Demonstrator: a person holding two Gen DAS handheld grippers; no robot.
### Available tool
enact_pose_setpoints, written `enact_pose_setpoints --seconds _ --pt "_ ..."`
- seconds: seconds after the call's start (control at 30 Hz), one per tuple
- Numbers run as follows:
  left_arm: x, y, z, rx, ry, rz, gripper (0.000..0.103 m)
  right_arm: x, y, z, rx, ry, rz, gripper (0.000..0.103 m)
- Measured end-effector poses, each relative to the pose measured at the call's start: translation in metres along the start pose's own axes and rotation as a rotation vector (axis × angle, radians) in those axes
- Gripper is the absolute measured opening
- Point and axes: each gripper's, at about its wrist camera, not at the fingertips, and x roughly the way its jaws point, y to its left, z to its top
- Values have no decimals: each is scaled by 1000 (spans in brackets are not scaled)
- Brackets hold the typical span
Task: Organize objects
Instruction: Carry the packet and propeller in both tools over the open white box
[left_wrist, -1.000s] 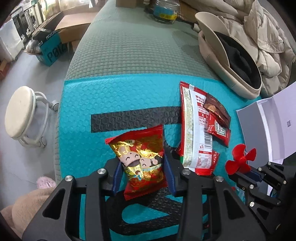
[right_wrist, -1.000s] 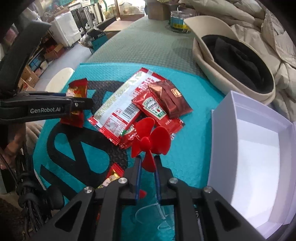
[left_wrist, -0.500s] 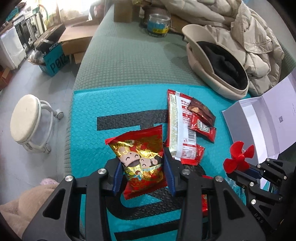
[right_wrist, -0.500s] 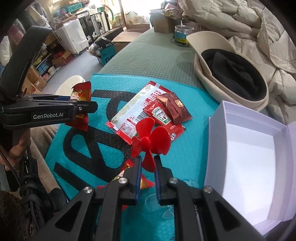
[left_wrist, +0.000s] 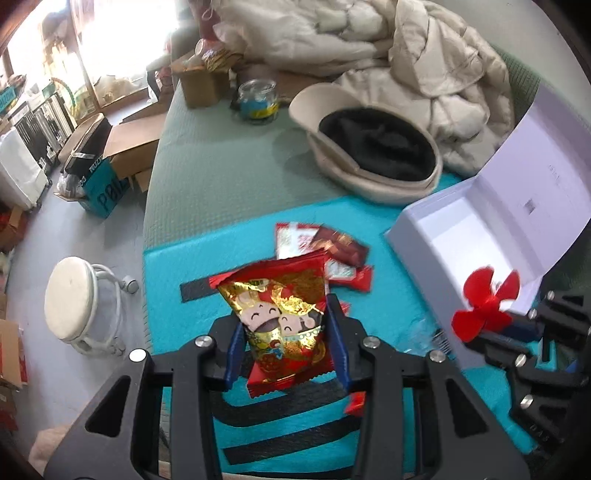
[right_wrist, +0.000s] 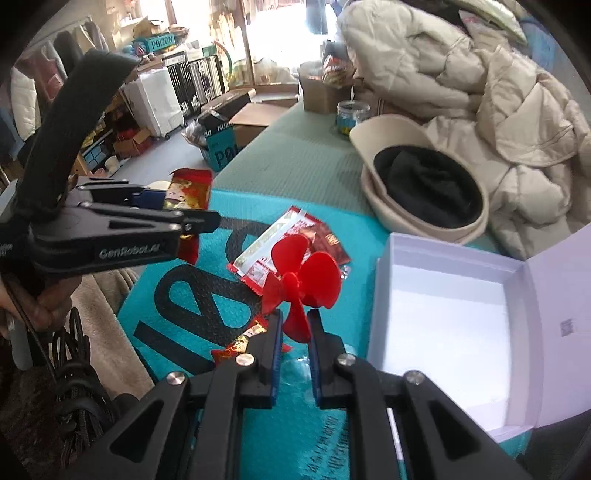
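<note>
My left gripper (left_wrist: 284, 332) is shut on a red and gold snack packet (left_wrist: 282, 317) with cartoon faces, held up above the teal mat (left_wrist: 177, 266). The same packet (right_wrist: 186, 192) and left gripper (right_wrist: 201, 221) show at the left of the right wrist view. My right gripper (right_wrist: 295, 325) is shut on one blade of a red propeller (right_wrist: 301, 280), lifted over the mat; that propeller (left_wrist: 484, 306) also appears at the right of the left wrist view. An open white box (right_wrist: 443, 314) with its lid raised stands to the right. Several sauce and snack packets (right_wrist: 291, 243) lie on the mat.
A beige hat with black cloth inside (left_wrist: 373, 155) and a cream padded coat (left_wrist: 424, 74) lie behind the box. A glass jar (left_wrist: 256, 99) stands further back on the grey-green surface. A white stool (left_wrist: 72, 299) and cardboard boxes are on the floor to the left. Another small red packet (right_wrist: 240, 343) lies beneath my right gripper.
Both grippers have risen and drawn back from the mat with their loads, so the mat and packets look smaller. The white box and far clutter have come more into view.
</note>
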Motion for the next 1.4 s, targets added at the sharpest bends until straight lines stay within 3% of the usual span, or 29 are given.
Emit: enact_pose_setpoints --seconds 0.3,0.6,0.83,1.1,1.4 --pt "-42 -50 19 35 -72 -11 37 -56 -33 4 31 -113 -78 12" --pt "-57 -103 21 56 -75 -18 37 -88 -69 -23 89 -133 -109 12" --pt "-74 -156 27 142 -102 -50 37 -120 -91 -33 89 -149 -164 12" --pt "-78 -196 31 185 -96 -68 37 -142 -121 -52 156 -180 -182 12" --pt "-47 -229 29 186 -50 -48 37 -131 -153 -92 181 -142 -191 12"
